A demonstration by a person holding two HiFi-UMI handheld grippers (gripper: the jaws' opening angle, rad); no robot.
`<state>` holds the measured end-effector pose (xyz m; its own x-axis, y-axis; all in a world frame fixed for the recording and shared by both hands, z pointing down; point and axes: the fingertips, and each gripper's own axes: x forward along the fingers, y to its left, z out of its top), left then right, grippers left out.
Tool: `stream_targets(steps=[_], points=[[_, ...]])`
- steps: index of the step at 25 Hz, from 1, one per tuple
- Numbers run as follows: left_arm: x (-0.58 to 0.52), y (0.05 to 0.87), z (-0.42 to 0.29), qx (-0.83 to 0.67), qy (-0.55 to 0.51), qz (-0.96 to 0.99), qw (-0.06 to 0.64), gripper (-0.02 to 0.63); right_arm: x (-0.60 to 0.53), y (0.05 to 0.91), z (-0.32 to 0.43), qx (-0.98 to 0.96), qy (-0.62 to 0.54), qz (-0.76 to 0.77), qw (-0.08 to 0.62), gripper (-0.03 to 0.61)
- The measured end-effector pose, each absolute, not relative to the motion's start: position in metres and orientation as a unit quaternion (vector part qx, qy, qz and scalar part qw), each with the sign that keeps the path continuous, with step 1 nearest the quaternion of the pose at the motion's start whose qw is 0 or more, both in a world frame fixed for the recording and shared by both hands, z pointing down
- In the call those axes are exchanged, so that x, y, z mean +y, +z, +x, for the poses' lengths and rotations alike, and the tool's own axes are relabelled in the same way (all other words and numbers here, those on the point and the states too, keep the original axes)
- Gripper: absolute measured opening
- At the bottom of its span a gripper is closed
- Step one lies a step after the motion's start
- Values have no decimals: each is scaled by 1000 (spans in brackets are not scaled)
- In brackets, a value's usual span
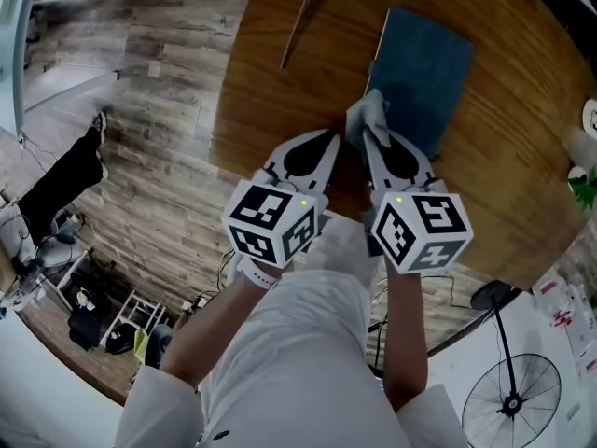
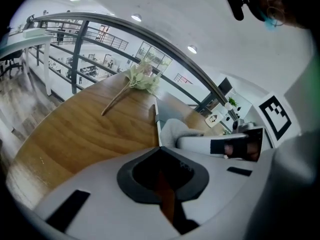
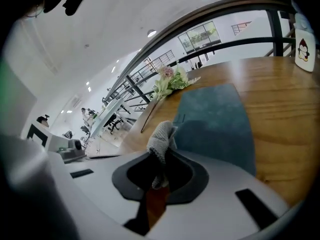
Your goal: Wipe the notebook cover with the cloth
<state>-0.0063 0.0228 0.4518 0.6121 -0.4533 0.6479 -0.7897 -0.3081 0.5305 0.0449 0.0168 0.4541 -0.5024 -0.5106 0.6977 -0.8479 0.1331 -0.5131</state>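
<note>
A dark teal notebook (image 1: 424,73) lies closed on the round wooden table (image 1: 270,101). My right gripper (image 1: 371,131) is shut on a grey knitted cloth (image 1: 366,115), which bunches up past the jaw tips at the notebook's near left corner. In the right gripper view the cloth (image 3: 161,134) stands between the jaws of the right gripper (image 3: 162,151), with the notebook (image 3: 215,121) just beyond. My left gripper (image 1: 334,136) is shut on nothing, close beside the right one over bare wood. From the left gripper (image 2: 159,149) I see the cloth (image 2: 172,129) and the notebook's edge (image 2: 157,116).
A flower sprig (image 1: 308,7) with a long stem lies at the table's far side, left of the notebook. A white penguin mug (image 3: 302,49) and small items (image 1: 586,147) stand at the right rim. The table's near edge is under my grippers; a fan (image 1: 511,399) stands on the floor.
</note>
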Motion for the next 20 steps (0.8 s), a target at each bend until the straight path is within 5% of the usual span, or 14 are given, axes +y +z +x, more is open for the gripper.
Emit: stream_targets(steps=[20], points=[[10,455,-1,-380,193,790,441,18,36,473,107,-679,475,511,231,40]])
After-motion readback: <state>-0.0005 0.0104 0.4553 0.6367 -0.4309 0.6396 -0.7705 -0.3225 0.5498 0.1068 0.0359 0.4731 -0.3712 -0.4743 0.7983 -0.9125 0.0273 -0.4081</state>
